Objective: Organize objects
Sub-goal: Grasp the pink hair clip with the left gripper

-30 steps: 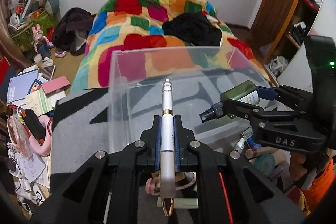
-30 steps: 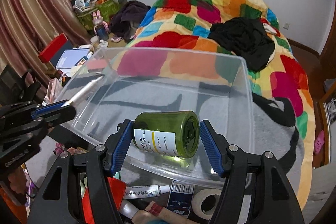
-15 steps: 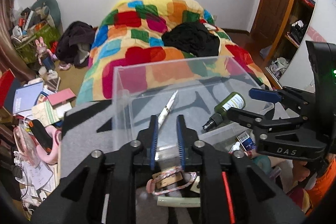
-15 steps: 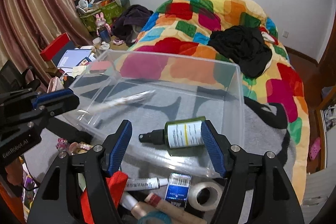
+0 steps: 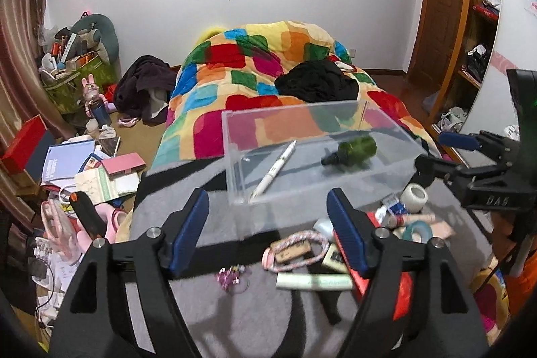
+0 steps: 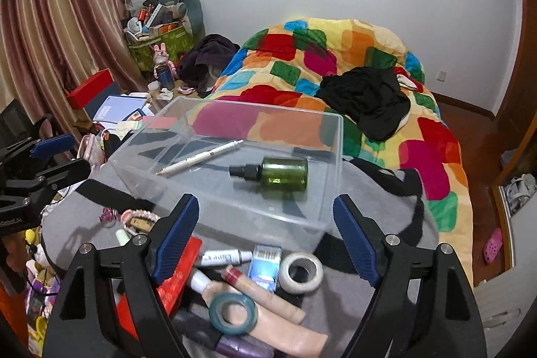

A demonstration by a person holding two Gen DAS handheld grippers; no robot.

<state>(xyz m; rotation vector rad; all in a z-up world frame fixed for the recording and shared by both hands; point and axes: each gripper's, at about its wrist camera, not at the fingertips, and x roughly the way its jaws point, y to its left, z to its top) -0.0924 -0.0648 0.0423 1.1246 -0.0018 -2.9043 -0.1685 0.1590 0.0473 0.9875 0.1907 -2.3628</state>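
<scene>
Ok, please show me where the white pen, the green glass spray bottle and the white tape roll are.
White pen [image 6: 201,157]: right wrist view, middle of its barrel, inside the clear plastic box.
Green glass spray bottle [image 6: 284,174]: right wrist view, on its green body.
White tape roll [image 6: 301,272]: right wrist view, on its outer rim.

A clear plastic bin [image 6: 330,136] sits open-topped on the grey blanket at the foot of the bed. Inside, a white pen [image 6: 201,157] lies flat at a slant in the left half. To its right, apart from it, a green bottle [image 6: 285,174] with a black spray cap lies on its side, cap pointing left toward the pen.
</scene>
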